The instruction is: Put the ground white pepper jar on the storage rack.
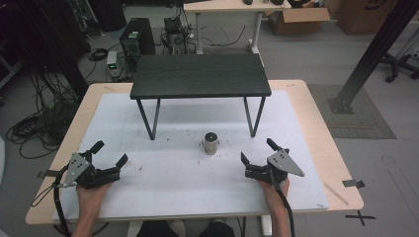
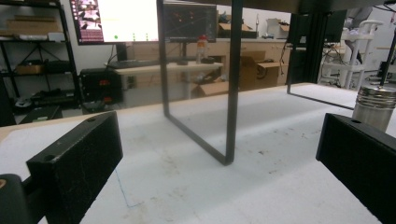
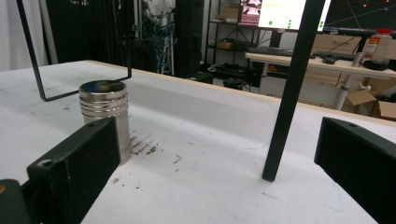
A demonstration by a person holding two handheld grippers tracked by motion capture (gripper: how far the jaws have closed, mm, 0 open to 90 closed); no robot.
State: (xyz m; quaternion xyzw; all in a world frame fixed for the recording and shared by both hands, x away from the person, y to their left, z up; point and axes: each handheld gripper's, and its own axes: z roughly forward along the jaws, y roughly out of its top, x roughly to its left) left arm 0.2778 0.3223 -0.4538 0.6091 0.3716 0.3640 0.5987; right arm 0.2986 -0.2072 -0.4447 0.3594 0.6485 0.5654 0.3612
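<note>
A small steel canister (image 1: 211,143) with a ribbed top stands upright on the white mat (image 1: 163,182), in front of a low black shelf (image 1: 200,75) on thin legs. My left gripper (image 1: 110,152) rests open at the mat's front left, nothing between its jaws. My right gripper (image 1: 257,151) rests open at the front right. The canister (image 3: 106,116) stands just beyond my right gripper's left jaw, and a shelf leg (image 3: 288,93) rises ahead. In the left gripper view the canister (image 2: 375,105) stands far right, past a shelf leg frame (image 2: 231,84).
Dark crumbs (image 1: 192,132) are scattered on the mat around the canister. The shelf's legs (image 1: 148,118) stand on the mat's far half. Beyond the wooden table lie cables (image 1: 34,123), a computer case (image 1: 136,37) and cardboard boxes (image 1: 296,19).
</note>
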